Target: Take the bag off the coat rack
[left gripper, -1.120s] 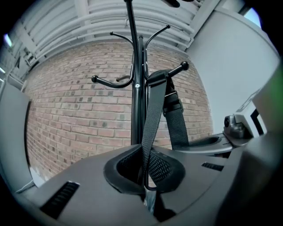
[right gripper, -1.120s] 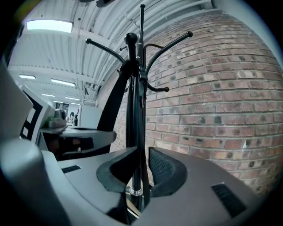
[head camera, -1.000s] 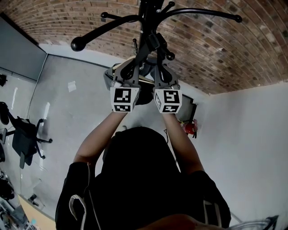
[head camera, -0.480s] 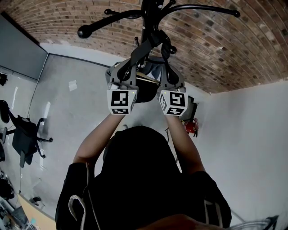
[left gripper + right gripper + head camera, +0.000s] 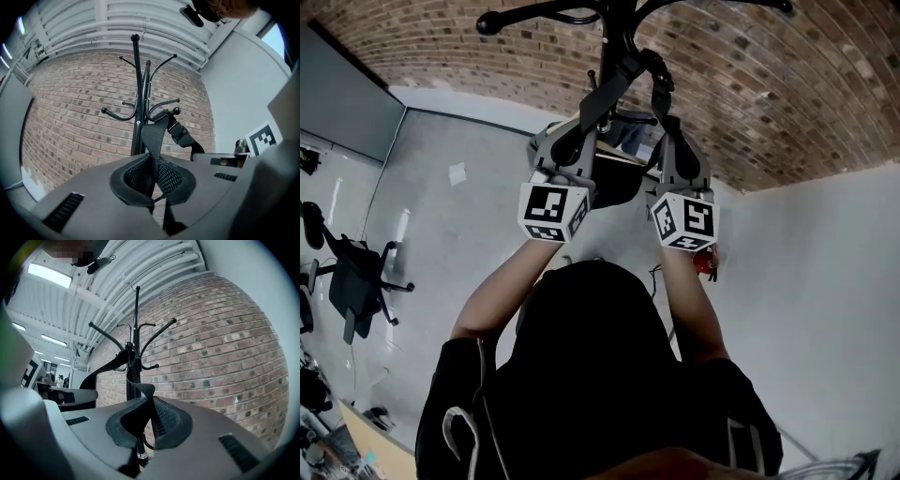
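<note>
A black coat rack point(image 5: 614, 23) stands against a brick wall, with curved arms ending in knobs. The bag's black webbing strap point(image 5: 623, 75) loops over a hook by the pole. My left gripper point(image 5: 578, 136) is shut on one run of the strap point(image 5: 152, 140), which has a buckle point(image 5: 180, 133) higher up. On the other run point(image 5: 140, 392) my right gripper point(image 5: 667, 131) is shut. The dark bag point(image 5: 619, 180) with a tan edge hangs between and below the two grippers, mostly hidden by them.
The brick wall point(image 5: 787, 103) is right behind the rack. A black office chair point(image 5: 356, 281) stands on the glossy floor at the left, and a red object point(image 5: 710, 262) sits near the white wall at the right. A grey panel point(image 5: 337, 103) lines the left side.
Both grippers keep their hold on the strap. They have spread apart, the right one moving right and down in the view, and the rack's top has slid toward the upper edge.
</note>
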`<state>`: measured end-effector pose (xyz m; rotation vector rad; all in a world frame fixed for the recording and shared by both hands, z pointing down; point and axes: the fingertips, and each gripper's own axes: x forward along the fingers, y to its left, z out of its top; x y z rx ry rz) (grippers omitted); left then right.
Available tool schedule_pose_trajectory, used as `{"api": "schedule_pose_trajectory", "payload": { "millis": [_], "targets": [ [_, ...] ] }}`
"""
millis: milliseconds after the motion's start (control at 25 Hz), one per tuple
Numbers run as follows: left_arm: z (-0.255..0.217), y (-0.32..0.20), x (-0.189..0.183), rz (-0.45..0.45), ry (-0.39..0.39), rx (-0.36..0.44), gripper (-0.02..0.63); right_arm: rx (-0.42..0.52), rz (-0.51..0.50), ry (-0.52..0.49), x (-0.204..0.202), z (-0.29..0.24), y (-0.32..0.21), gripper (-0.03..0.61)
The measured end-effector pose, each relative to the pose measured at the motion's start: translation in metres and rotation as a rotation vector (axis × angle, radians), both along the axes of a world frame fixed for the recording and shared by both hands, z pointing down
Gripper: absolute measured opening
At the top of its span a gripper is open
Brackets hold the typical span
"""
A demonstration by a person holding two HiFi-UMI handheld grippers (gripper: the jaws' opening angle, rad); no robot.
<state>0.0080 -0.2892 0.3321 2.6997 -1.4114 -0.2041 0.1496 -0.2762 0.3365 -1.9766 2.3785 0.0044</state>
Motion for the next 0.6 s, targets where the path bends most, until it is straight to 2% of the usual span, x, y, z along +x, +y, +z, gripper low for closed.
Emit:
{"api": "schedule_pose_trajectory", "payload": {
  "millis": [160,600],
  "targets": [
    [-0.011,0.015,0.003,0.039,0.050,-0.012,0.021,0.039,0.054,-0.065,0.012,-0.018,0.019,0.023],
    [-0.067,0.058,0.006,0.092,0.160,0.056,0.021,0.162,0.091,-0.148,0.026,-0.065,0.070,0.023]
  ]
}}
